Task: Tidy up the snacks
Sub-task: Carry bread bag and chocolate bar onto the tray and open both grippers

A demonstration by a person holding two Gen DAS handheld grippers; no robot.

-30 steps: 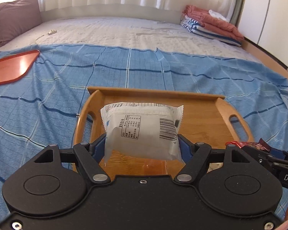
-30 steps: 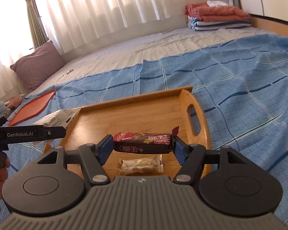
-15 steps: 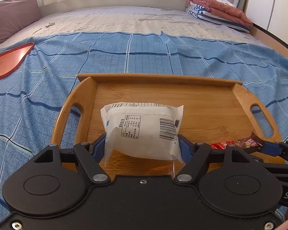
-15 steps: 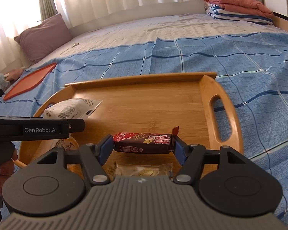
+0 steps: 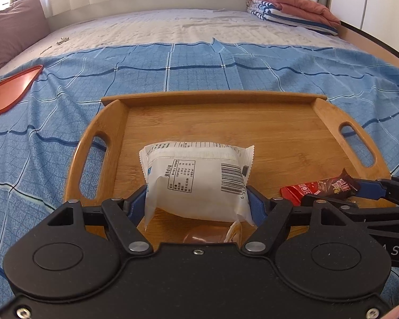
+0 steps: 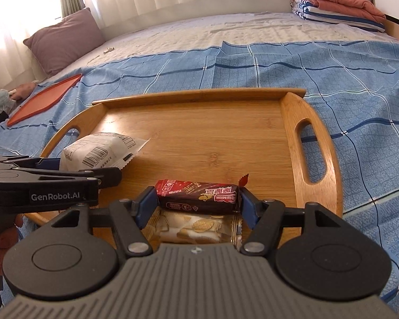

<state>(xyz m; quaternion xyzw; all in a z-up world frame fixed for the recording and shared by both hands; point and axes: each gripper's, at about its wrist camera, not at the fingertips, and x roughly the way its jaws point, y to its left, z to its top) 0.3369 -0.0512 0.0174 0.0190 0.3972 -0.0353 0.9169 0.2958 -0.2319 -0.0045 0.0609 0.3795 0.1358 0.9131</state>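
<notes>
The white snack pouch [image 5: 196, 183] hangs over the near left of the wooden tray [image 5: 252, 130], pinched at its sides by the left tool [image 5: 196, 202]; it looks light, puffy and crushable. The right tool [image 6: 198, 202] grips the chocolate bar [image 6: 198, 196] by its ends, above a clear-wrapped biscuit pack [image 6: 196, 228]; slick film probably slips, so gentle end-holds suit.

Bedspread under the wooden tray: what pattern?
Blue bedspread with a grid check pattern, clearest in the right wrist view.
</notes>
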